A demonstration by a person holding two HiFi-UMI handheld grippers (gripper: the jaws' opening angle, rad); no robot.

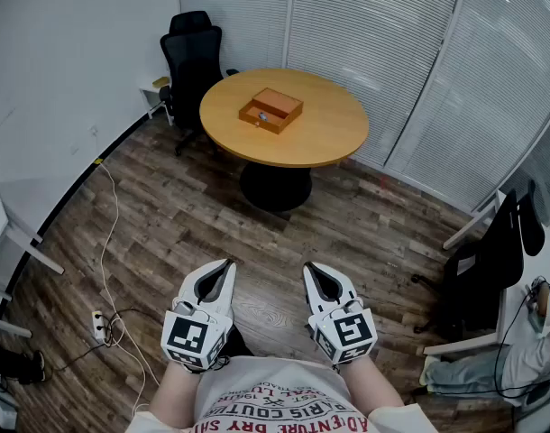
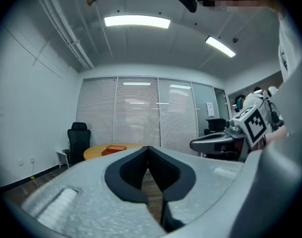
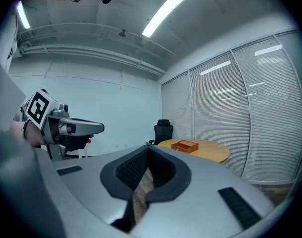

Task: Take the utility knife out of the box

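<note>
An orange box (image 1: 270,109) lies on the round wooden table (image 1: 329,133) across the room, its lid flat beside it. A small grey thing (image 1: 261,115) shows in its front part; I cannot tell whether it is the utility knife. Both grippers are held level near my body, far from the table. My left gripper (image 1: 229,262) is shut with its tips together and nothing between them. My right gripper (image 1: 307,267) is shut and empty too. The left gripper view has its jaws (image 2: 148,148) aimed at the box (image 2: 113,149). The right gripper view shows the box (image 3: 185,145) beyond its tips (image 3: 148,145).
A black office chair (image 1: 194,52) stands behind the table at the left. White cable and a power strip (image 1: 99,323) lie on the wood floor at the left. Another black chair (image 1: 491,260) and a seated person (image 1: 536,332) are at the right edge. Blinds line the far wall.
</note>
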